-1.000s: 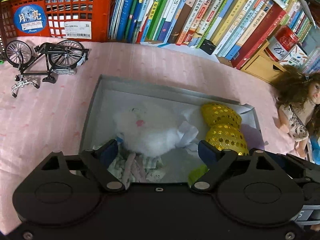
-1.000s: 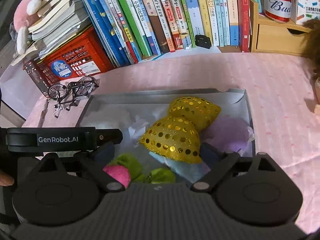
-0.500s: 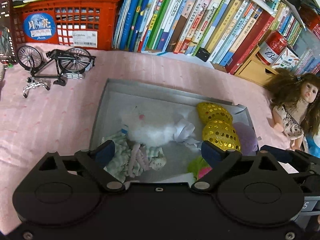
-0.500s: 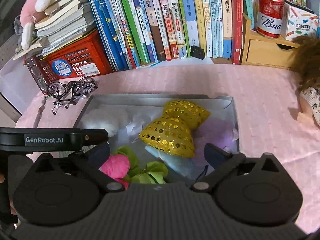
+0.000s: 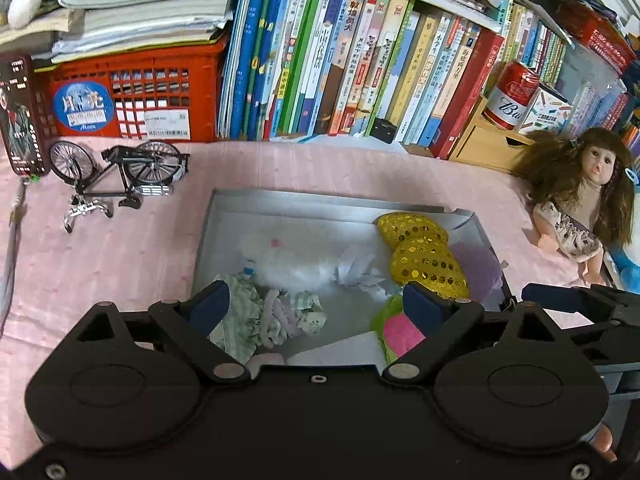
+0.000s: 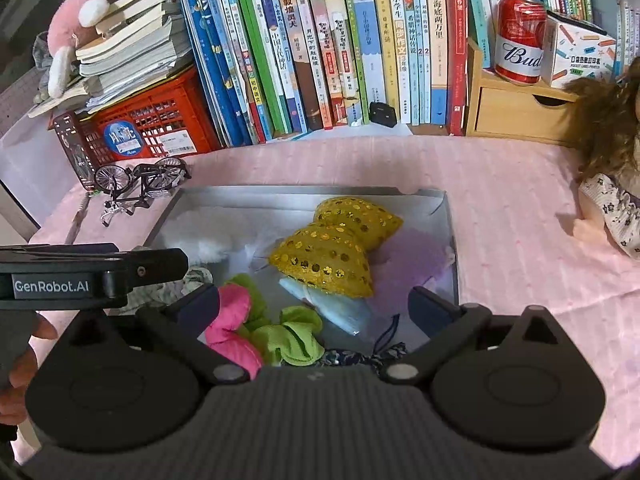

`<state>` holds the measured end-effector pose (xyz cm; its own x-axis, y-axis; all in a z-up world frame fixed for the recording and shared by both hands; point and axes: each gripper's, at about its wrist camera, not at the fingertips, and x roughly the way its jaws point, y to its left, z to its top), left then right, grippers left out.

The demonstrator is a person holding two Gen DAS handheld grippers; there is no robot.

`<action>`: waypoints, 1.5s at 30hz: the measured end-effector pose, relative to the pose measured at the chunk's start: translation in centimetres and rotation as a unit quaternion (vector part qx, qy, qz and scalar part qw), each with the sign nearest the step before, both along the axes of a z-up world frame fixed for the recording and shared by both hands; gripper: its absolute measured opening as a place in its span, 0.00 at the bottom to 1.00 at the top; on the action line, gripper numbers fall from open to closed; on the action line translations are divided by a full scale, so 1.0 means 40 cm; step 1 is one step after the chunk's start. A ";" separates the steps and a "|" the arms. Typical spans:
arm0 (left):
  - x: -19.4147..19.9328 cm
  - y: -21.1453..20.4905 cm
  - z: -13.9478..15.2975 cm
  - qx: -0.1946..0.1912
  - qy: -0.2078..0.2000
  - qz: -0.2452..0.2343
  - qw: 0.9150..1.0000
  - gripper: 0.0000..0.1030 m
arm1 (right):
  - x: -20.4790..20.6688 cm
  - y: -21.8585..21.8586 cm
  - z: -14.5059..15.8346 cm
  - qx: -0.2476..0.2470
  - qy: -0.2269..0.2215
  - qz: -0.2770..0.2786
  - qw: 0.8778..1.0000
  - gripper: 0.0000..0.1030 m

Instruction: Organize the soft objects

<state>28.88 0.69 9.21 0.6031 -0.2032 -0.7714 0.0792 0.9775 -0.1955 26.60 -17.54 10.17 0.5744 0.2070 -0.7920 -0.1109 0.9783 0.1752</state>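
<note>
- Your left gripper (image 5: 316, 306) and right gripper (image 6: 314, 306) hung with jaws spread, holding nothing.
- Below lay the tray (image 6: 280, 193), holding a gold bow (image 6: 328, 254) and white plush (image 5: 292, 258).
- Both looked light and squashy; you would pinch the bow's narrow middle.

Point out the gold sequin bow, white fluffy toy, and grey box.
gold sequin bow (image 6: 320, 260), right wrist view, near lobe.
white fluffy toy (image 5: 296, 260), left wrist view, body.
grey box (image 5: 320, 200), left wrist view, far wall.
</note>
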 end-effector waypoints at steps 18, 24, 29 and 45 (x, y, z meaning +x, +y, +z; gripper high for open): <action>-0.050 -0.003 0.001 0.024 -0.028 -0.001 0.999 0.90 | -0.051 -0.002 -0.006 -0.013 -0.051 0.005 0.999 1.00; -0.071 -0.003 0.011 0.025 -0.045 0.004 0.999 0.91 | -0.068 -0.005 -0.002 -0.005 -0.068 0.003 0.998 1.00; -0.099 -0.009 0.021 0.033 -0.069 0.005 0.997 0.91 | -0.087 -0.003 0.006 -0.011 -0.085 0.007 0.996 1.00; -0.185 -0.014 0.047 0.035 -0.109 -0.001 0.993 0.92 | -0.155 0.006 0.032 -0.027 -0.126 0.020 0.991 1.00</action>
